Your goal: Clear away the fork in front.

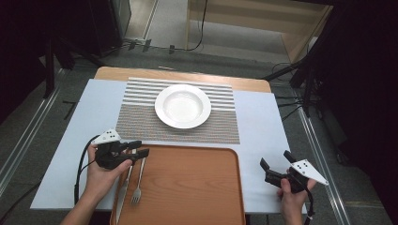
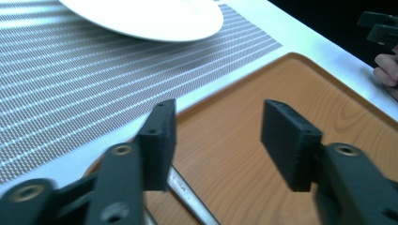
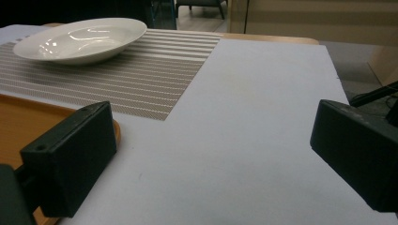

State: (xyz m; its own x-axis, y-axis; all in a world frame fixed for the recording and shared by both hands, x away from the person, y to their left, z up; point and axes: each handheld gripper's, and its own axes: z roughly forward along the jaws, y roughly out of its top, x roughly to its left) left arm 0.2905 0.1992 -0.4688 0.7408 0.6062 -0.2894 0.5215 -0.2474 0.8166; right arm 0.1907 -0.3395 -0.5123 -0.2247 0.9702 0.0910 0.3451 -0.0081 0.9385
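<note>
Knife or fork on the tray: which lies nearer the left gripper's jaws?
The knife, the leftmost piece by the tray edge. Its upper end lies under the open left gripper; the fork lies just right of it, tines toward the person.

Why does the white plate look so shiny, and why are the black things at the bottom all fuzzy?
In the right gripper view, lamps glare off the plate; in both gripper views the black jaws sit too close to the camera, so they blur; in the high view the room's edges are dark.
</note>
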